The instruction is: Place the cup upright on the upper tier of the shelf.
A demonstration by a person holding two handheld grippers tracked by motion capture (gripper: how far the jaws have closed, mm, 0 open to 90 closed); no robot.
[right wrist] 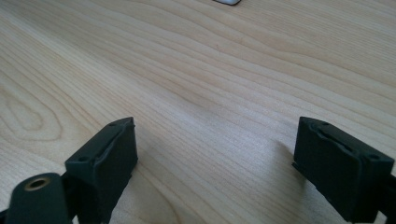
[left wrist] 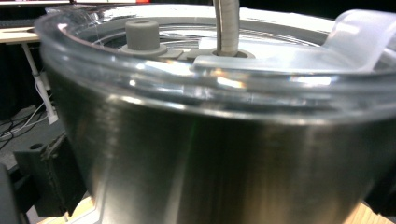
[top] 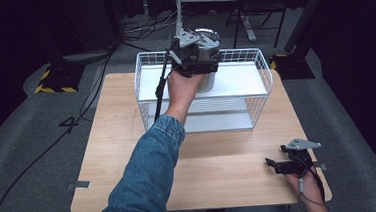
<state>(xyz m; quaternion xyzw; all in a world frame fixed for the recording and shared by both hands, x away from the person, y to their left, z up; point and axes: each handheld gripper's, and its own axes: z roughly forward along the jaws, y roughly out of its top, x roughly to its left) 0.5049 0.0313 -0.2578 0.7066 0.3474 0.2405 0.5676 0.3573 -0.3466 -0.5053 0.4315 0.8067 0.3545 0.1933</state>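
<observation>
Nearest us at about 5 o'clock on the wooden surface [top: 220, 169], our right gripper [top: 276, 166] rests low with its jaws spread wide over bare wood, gripping nothing. At 12 o'clock our left gripper [top: 192, 55], on a denim-sleeved arm [top: 146, 184], reaches to the top shelf of the white wire rack [top: 147, 84] and sits against a steel tumbler [left wrist: 224, 172] with a clear lid [left wrist: 289, 60] and a straw [left wrist: 226, 25]. We cannot tell whether its jaws are clamped on the tumbler or only beside it.
</observation>
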